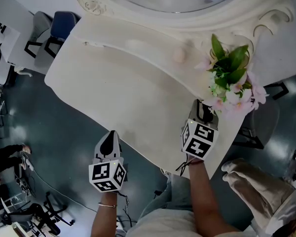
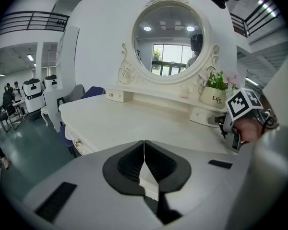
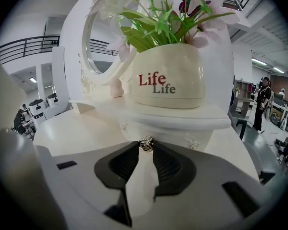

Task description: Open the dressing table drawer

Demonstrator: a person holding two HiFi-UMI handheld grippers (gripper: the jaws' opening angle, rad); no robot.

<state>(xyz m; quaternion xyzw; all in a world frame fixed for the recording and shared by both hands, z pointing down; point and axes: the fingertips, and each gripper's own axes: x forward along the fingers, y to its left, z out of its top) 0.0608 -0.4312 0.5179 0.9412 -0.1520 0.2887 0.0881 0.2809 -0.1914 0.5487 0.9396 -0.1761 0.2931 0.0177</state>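
The white dressing table [image 1: 128, 83] carries a raised shelf with a small drawer [image 3: 175, 132] under it. That drawer's little metal knob [image 3: 146, 143] sits between the tips of my right gripper [image 3: 146, 146], and both pads touch it. In the head view the right gripper [image 1: 205, 111] reaches under the flowers at the table's right end. My left gripper [image 2: 144, 143] is shut with nothing in it and hangs at the table's front edge [image 1: 110, 134]. The left gripper view also shows the right gripper [image 2: 217, 120] at the small drawer [image 2: 201, 115].
A cream flower pot [image 3: 168, 75] with pink flowers [image 1: 232, 85] stands on the shelf right above the drawer. An oval mirror [image 2: 170, 44] rises behind. A second small drawer [image 2: 114, 96] sits at the shelf's left end, and a front drawer's knob [image 2: 78, 143] shows below the tabletop. Chairs [image 1: 59, 28] stand beyond.
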